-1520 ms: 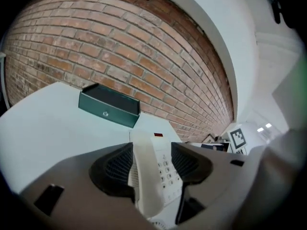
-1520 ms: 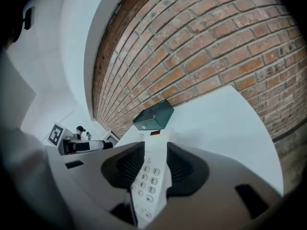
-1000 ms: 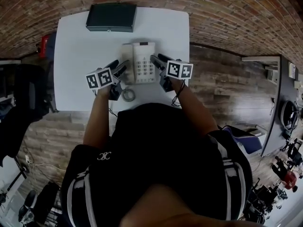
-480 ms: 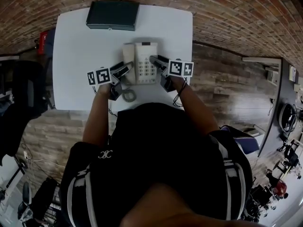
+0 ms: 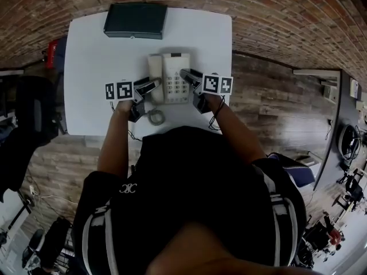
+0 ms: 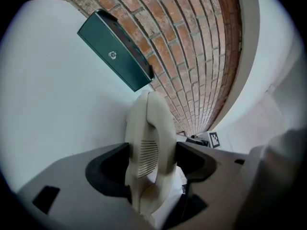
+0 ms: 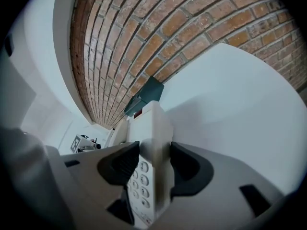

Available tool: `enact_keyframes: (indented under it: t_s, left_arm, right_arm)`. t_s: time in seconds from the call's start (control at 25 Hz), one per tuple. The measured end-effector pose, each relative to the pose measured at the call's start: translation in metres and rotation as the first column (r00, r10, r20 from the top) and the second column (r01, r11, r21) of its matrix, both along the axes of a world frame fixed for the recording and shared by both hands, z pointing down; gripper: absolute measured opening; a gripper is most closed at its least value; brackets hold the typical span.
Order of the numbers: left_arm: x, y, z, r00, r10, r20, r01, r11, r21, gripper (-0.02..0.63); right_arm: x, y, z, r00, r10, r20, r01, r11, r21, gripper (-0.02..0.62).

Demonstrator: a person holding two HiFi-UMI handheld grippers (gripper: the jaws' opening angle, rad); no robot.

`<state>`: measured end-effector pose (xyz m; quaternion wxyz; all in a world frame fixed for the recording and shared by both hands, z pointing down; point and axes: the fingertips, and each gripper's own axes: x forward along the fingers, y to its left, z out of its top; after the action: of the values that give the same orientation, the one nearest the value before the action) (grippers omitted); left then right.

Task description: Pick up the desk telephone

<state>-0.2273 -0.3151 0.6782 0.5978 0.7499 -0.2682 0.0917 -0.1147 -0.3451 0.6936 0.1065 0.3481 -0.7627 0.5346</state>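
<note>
A cream desk telephone [image 5: 175, 76] sits near the front middle of the white table [image 5: 92, 67], keypad up, handset [image 5: 154, 73] resting on its left side. My left gripper [image 5: 150, 86] is shut on the handset [image 6: 149, 150], which fills the gap between its dark pads. My right gripper [image 5: 187, 77] is shut on the phone's right edge [image 7: 154, 147], with keypad buttons showing just left of the clamped wall. A coiled cord [image 5: 154, 116] lies on the table in front of the phone.
A dark green box [image 5: 135, 20] lies at the table's far edge, also seen as the green box [image 6: 115, 56] in the left gripper view. Brick-patterned floor surrounds the table. A red object [image 5: 53, 56] stands off the table's left side.
Both grippers have closed in on the phone's two sides. The phone looks slightly shifted toward the far side; the view itself also moved a little.
</note>
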Motion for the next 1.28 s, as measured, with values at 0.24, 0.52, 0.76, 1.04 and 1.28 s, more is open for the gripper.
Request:
enact_keyframes:
  t_s: [0.24,0.52,0.76,1.04,1.28]
  left_arm:
    - [0.005,0.007,-0.016,1.0,-0.001,0.012,0.0,0.999,0.041,0.302]
    - [0.007,0.007,-0.05,0.998,-0.056,0.016,0.053,0.989,0.141,0.301]
    - [0.01,-0.001,-0.088,0.997,-0.055,0.046,0.042,0.968,0.246,0.301]
    - [0.014,-0.004,-0.143,0.993,-0.106,0.049,0.079,0.921,0.381,0.299]
    - [0.024,-0.003,-0.189,0.991,-0.125,0.037,0.093,0.877,0.471,0.298]
  right_arm:
    - [0.003,-0.001,-0.022,0.999,-0.011,-0.05,0.015,0.998,0.067,0.19]
    - [0.006,-0.003,-0.057,0.999,-0.024,-0.047,0.031,0.989,0.142,0.186]
    - [0.008,-0.009,-0.097,0.999,-0.025,-0.045,0.035,0.97,0.241,0.184]
    - [0.018,-0.007,-0.146,0.999,0.012,-0.03,-0.002,0.951,0.31,0.184]
    - [0.025,-0.007,-0.2,1.0,0.022,-0.011,-0.015,0.912,0.41,0.184]
